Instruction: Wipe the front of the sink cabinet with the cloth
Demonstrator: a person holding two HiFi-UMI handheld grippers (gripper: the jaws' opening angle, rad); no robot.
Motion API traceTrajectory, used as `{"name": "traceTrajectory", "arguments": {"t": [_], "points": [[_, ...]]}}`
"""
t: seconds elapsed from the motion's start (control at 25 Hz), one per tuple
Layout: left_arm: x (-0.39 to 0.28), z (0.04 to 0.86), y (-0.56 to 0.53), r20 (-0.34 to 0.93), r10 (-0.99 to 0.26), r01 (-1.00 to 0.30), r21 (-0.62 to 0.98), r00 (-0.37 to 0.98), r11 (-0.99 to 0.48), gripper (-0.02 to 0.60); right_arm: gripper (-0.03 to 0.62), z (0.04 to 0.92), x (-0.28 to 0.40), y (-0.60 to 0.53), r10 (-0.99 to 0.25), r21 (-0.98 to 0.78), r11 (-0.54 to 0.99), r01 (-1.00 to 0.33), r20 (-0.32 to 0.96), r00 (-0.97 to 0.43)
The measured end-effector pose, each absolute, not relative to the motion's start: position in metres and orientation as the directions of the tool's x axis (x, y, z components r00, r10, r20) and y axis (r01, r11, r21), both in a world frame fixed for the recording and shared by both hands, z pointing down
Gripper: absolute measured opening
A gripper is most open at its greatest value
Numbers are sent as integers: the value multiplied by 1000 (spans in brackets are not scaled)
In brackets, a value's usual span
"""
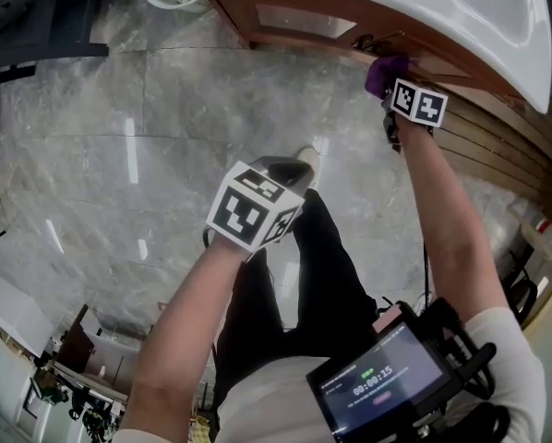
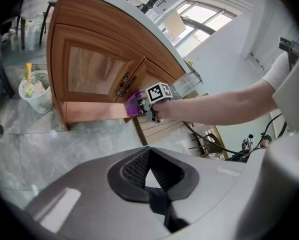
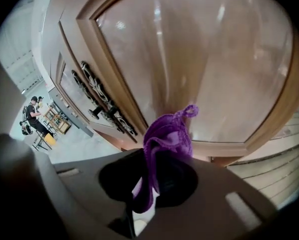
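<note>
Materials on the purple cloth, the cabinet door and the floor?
Cloth: looks like knitted or crocheted yarn, matte; looped stitches show along its edge.
Cabinet door: wood or wood veneer with a glossy varnish; brown grain, light reflections.
Floor: polished stone or stone-look tile; grey veining, seams, glare streaks.

The purple knitted cloth (image 3: 167, 139) is bunched, one looped corner upward. It lies against the glossy brown wooden sink cabinet (image 3: 204, 59), low on a door panel.

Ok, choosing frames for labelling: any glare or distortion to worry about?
Head view: light streaks glare on the floor. Left gripper view: fisheye bends the cabinet, window blown out. Right gripper view: bright reflections on the door behind the cloth.
</note>
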State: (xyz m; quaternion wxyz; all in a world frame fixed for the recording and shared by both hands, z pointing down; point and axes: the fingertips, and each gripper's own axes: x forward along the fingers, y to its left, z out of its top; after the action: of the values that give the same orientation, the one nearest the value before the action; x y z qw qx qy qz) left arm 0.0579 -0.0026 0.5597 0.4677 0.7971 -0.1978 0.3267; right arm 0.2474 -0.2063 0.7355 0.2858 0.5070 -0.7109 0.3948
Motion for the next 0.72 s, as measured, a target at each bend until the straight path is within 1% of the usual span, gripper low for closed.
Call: {"name": "traceTrajectory", "arguments": {"t": [0.4,0.72], "points": [[16,554,12,707,-52,-649,615,706,-447,8,55,734,153,-212,-460,-307,259,-916,795,-397],[-13,553,18,700,-103,-672,618,707,-409,8,55,729,72,-221,-418,-331,362,-872,778,-469]]}}
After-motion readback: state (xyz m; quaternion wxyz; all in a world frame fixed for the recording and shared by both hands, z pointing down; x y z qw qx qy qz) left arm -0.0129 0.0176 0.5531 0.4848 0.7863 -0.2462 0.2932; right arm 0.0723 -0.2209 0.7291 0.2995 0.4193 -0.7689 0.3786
